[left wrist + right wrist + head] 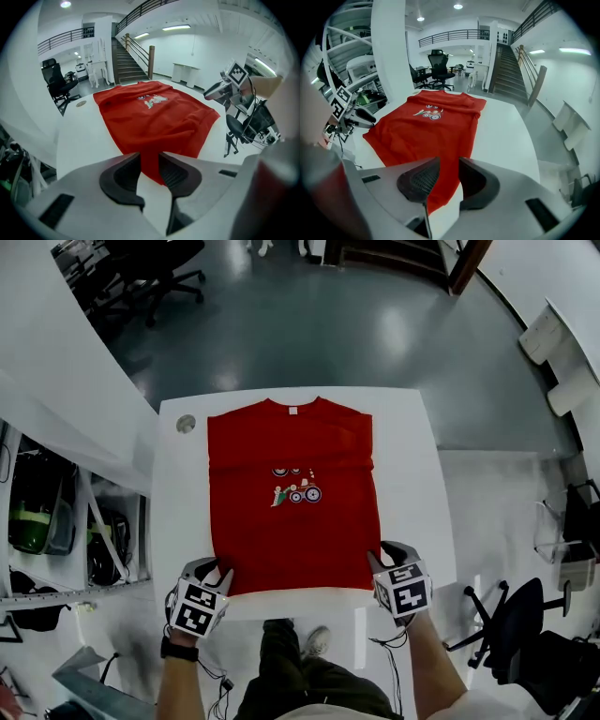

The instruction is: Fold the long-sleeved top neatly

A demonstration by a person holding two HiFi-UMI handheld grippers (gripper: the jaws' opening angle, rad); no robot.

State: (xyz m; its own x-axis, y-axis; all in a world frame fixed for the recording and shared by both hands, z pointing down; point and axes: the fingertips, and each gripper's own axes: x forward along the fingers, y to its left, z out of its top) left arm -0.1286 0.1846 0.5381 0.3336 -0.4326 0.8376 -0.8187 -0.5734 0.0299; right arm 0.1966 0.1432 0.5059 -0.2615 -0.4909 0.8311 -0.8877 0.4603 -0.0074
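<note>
A red long-sleeved top point(291, 502) lies flat on the white table point(412, 484), collar at the far side, a small printed picture on its chest, sleeves tucked out of sight. My left gripper point(217, 579) is shut on the near left corner of the hem. In the left gripper view the red cloth point(154, 112) runs in between the jaws of the left gripper point(149, 157). My right gripper point(380, 563) is shut on the near right corner. In the right gripper view the cloth point(426, 126) likewise passes between the jaws of the right gripper point(449, 164). The hem lies close to the table's near edge.
A small round grey disc point(186, 424) sits at the table's far left corner. Shelving with gear point(56, 521) stands to the left, office chairs point(159, 277) on the floor beyond, another chair point(511, 615) at the near right. A person's legs point(291, 662) stand at the near edge.
</note>
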